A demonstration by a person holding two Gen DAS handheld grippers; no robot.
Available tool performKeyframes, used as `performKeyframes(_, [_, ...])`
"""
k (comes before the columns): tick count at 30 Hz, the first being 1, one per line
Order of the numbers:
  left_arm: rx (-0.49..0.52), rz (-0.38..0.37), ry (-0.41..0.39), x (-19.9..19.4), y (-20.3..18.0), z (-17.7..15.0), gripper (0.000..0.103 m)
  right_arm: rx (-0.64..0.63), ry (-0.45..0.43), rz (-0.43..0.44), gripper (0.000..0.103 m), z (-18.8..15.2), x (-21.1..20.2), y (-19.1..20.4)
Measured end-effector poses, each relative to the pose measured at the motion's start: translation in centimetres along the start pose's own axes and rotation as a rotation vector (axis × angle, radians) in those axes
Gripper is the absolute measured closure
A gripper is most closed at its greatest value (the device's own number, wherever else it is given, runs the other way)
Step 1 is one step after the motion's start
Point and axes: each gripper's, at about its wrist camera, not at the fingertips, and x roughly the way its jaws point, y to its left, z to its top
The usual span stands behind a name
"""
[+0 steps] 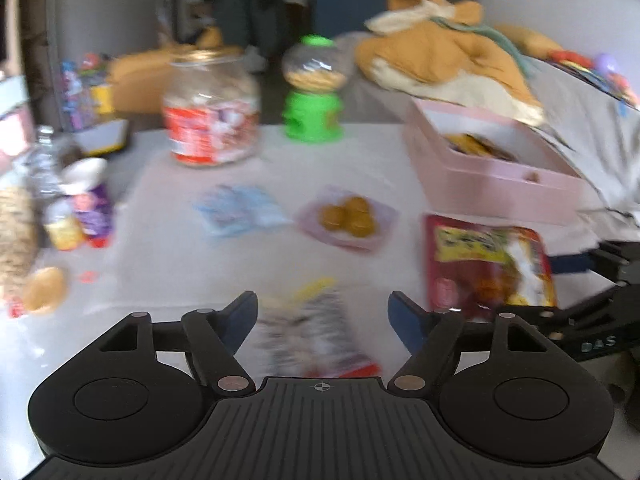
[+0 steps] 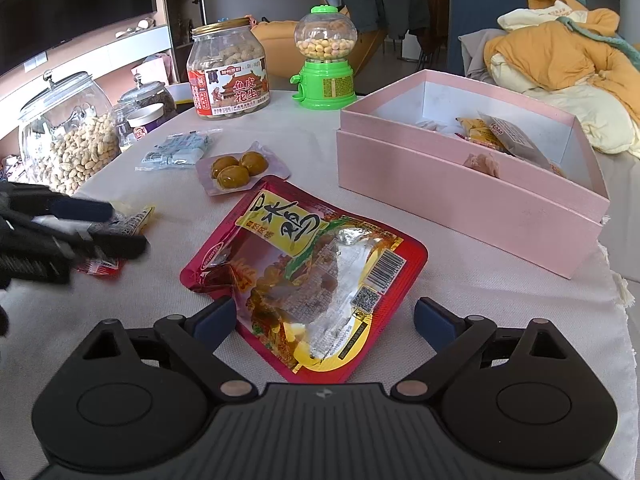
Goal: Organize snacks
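My left gripper (image 1: 322, 316) is open, its jaws either side of a small yellow, grey and red snack packet (image 1: 316, 332) on the table; the view is blurred. In the right wrist view it (image 2: 120, 228) hovers over that packet (image 2: 132, 216). My right gripper (image 2: 324, 320) is open over the near end of a large red and yellow snack bag (image 2: 308, 272), which also shows in the left wrist view (image 1: 488, 268). A pink open box (image 2: 460, 196) holding several snacks stands at the right. A blue packet (image 2: 176, 150) and a pink pack of brown eggs (image 2: 240, 168) lie beyond.
A peanut jar with a red label (image 2: 228, 80), a green candy dispenser (image 2: 326, 60), and glass jars of nuts (image 2: 68, 136) stand along the far and left edges. An orange jacket (image 2: 560, 52) lies on the sofa behind the box. The table edge is near right.
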Motion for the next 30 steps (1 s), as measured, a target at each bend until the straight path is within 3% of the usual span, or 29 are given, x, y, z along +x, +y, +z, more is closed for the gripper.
performKeyframes(6, [-0.075, -0.021, 0.084, 1.7, 1.1, -1.1, 0.024, 0.000, 0.000, 0.000, 0.007, 0.0, 0.0, 0.0])
performKeyframes(11, [-0.023, 0.003, 0.052, 2.7, 0.1, -1.2, 0.027, -0.001, 0.000, 0.001, 0.007, 0.0, 0.0, 0.0])
performKeyframes(13, [-0.003, 0.003, 0.030, 2.3, 0.4, -1.4, 0.041, -0.001, 0.000, 0.000, 0.007, 0.0, 0.0, 0.0])
performKeyframes(15, [-0.029, -0.010, 0.004, 1.6, 1.5, -1.7, 0.041, -0.002, 0.005, -0.012, 0.007, 0.2, 0.0, 0.2])
performKeyframes(17, [-0.073, 0.035, -0.037, 0.7, 3.4, -2.0, 0.041, -0.015, 0.011, -0.020, 0.006, 0.6, 0.0, 0.6])
performKeyframes(21, [-0.181, 0.118, -0.081, -0.3, 7.6, -3.1, 0.041, -0.045, 0.015, 0.003, 0.006, 3.1, 0.1, 2.5])
performKeyframes(25, [-0.263, 0.070, -0.102, -0.5, 9.6, -4.3, 0.041, -0.043, 0.012, 0.018, 0.003, 7.8, 1.3, 5.1])
performKeyframes(27, [-0.270, 0.054, -0.110, -0.6, 9.7, -4.4, 0.041, -0.050, -0.005, -0.020, 0.002, 10.1, 2.2, 6.6])
performKeyframes(30, [-0.290, 0.031, -0.120, -0.6, 10.1, -4.6, 0.041, -0.094, -0.055, -0.161, 0.003, 13.3, 4.0, 9.0])
